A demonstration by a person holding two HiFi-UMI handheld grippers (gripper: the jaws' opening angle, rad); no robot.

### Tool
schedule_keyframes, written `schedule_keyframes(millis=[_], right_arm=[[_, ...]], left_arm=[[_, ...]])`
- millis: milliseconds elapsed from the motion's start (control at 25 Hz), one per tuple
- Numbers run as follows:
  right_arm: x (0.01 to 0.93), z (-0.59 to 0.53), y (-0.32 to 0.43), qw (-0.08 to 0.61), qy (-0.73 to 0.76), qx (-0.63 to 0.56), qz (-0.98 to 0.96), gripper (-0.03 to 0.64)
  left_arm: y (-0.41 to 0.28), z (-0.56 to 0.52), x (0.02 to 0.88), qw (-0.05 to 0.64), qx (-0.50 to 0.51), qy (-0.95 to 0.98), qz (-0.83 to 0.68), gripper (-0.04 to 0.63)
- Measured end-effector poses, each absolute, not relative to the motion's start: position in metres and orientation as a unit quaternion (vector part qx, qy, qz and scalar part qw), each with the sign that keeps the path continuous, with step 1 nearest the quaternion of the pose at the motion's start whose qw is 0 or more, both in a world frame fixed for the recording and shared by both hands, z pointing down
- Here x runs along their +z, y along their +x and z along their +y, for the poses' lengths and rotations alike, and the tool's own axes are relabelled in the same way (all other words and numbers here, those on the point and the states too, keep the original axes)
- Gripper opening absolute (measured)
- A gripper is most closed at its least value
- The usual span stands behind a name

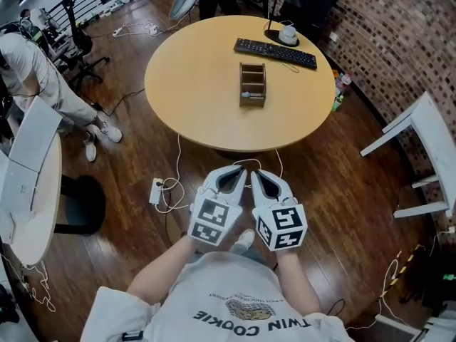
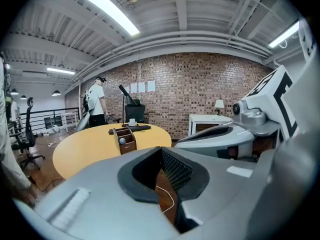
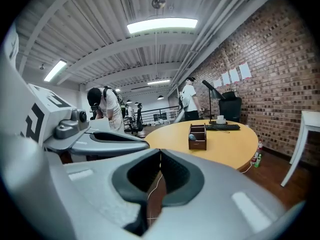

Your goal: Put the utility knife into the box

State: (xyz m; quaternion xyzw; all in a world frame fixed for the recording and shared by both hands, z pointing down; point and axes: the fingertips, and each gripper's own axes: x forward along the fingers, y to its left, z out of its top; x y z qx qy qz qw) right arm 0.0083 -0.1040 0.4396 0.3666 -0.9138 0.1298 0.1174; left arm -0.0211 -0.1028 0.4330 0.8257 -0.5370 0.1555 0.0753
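Brown wooden box (image 1: 252, 84) sits mid-way on the round yellow tabletop (image 1: 192, 84), far from its edges. The white left gripper (image 1: 237, 169) and white right gripper (image 1: 256, 172) are both pressed together, empty.

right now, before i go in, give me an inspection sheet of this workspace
surface: round wooden table, mostly bare
job's things: wooden box near the table's middle, small round thing in its near compartment; utility knife not made out
clutter: keyboard and lamp base at the far edge
grippers: left gripper and right gripper both shut, empty, side by side short of the table
cables: power strip and white cable on the floor
surroundings: brick wall, white table at right, person at left
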Motion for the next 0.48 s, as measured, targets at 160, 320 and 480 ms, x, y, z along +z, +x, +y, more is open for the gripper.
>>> schedule_keyframes(millis=[160,320,480], right_arm=[[0.438,-0.08,-0.006,0.112,0.382,0.128,-0.909,0.003],[0.432,-0.049,-0.019,0.106,0.389,0.12,-0.907,0.003],[0.427,-0.018,-0.023,0.105,0.405,0.114,-0.901,0.003]], left_arm=[[-0.037,-0.078,0.429,0.072,0.146,0.831,-0.531,0.008],[-0.051,-0.049,0.428,0.079,0.136,0.834,-0.529,0.008],[-0.053,-0.02,0.425,0.074,0.131,0.842,-0.518,0.008]])
